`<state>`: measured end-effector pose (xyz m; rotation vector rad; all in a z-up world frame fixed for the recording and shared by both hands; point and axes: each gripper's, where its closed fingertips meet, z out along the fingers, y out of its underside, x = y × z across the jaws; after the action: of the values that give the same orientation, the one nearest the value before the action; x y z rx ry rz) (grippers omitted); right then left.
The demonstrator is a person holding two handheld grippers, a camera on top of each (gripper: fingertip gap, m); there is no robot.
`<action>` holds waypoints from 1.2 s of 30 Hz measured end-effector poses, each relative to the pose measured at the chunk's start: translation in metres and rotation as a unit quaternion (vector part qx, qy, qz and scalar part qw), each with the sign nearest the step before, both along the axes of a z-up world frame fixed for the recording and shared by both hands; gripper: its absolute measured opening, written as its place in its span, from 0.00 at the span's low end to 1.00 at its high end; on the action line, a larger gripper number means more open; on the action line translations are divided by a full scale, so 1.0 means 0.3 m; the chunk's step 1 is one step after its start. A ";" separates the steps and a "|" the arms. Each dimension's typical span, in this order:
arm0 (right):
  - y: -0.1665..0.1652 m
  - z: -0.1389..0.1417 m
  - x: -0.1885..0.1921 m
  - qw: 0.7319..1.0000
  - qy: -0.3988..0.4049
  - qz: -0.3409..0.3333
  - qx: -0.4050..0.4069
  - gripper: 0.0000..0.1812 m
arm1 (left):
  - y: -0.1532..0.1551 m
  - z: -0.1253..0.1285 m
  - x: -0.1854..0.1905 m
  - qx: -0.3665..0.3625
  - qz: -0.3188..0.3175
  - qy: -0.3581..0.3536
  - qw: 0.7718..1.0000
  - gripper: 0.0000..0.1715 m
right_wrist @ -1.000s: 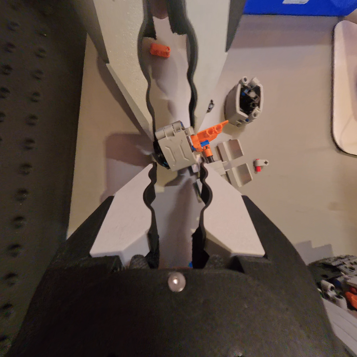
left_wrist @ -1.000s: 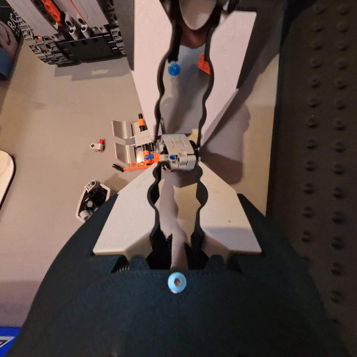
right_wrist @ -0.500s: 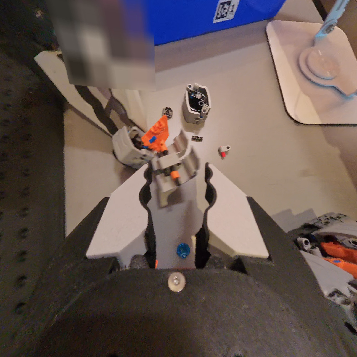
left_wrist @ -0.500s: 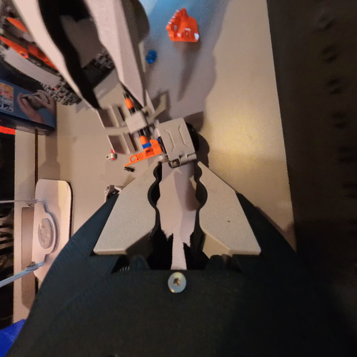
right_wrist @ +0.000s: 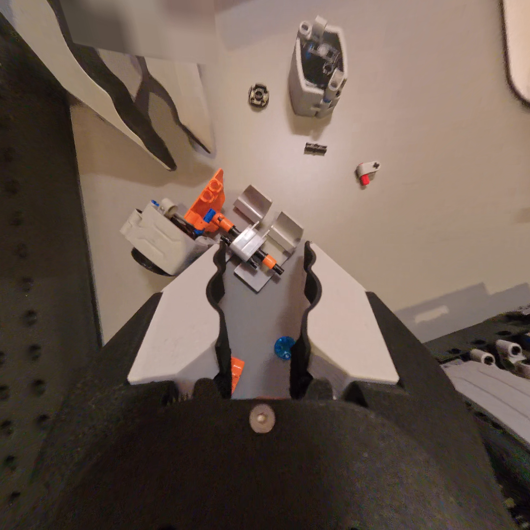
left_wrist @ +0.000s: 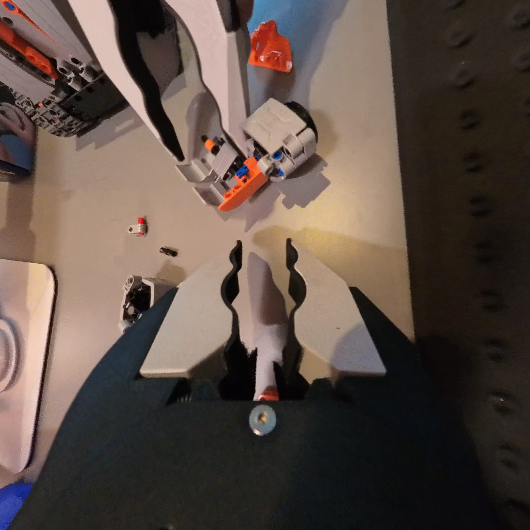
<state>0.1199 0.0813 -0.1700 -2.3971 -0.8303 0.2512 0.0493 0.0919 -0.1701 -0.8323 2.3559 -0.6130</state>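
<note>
The left gripper (left_wrist: pixel 262 243) hangs above the pale table (left_wrist: pixel 86 186) with its jaws parted and nothing between them. Off to the left of its fingertips lie a small black pin (left_wrist: pixel 168 251) and a grey connector with a red end (left_wrist: pixel 138 228); a grey shell piece (left_wrist: pixel 134 301) sits beside its left finger. Ahead of the tips lies the grey-and-orange brick assembly (left_wrist: pixel 258 160). The right gripper (right_wrist: pixel 262 246) is spread wide, gripping nothing, its tips to either side of the assembly's grey plate end with the black-and-orange axle; whether they touch it is unclear. A blue round stud (right_wrist: pixel 284 347) lies between its fingers near the base.
</note>
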 end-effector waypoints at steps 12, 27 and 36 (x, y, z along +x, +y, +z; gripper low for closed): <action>-0.033 -0.026 0.000 0.999 -0.016 0.011 -0.031 0.35 | -0.139 0.045 0.018 -0.078 -0.024 -0.001 0.997 0.32; -0.027 -0.025 0.017 0.999 -0.018 -0.025 -0.041 0.41 | -0.062 0.040 0.055 -0.093 0.030 -0.004 0.995 0.13; -0.061 -0.013 0.042 0.998 -0.023 -0.014 -0.057 0.40 | 0.027 0.040 0.062 -0.111 0.077 0.004 0.991 0.15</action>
<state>0.1325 0.0629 -0.1739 -2.5276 -0.8228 0.2380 0.0679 0.1000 -0.1580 -1.1062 2.2312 -0.8177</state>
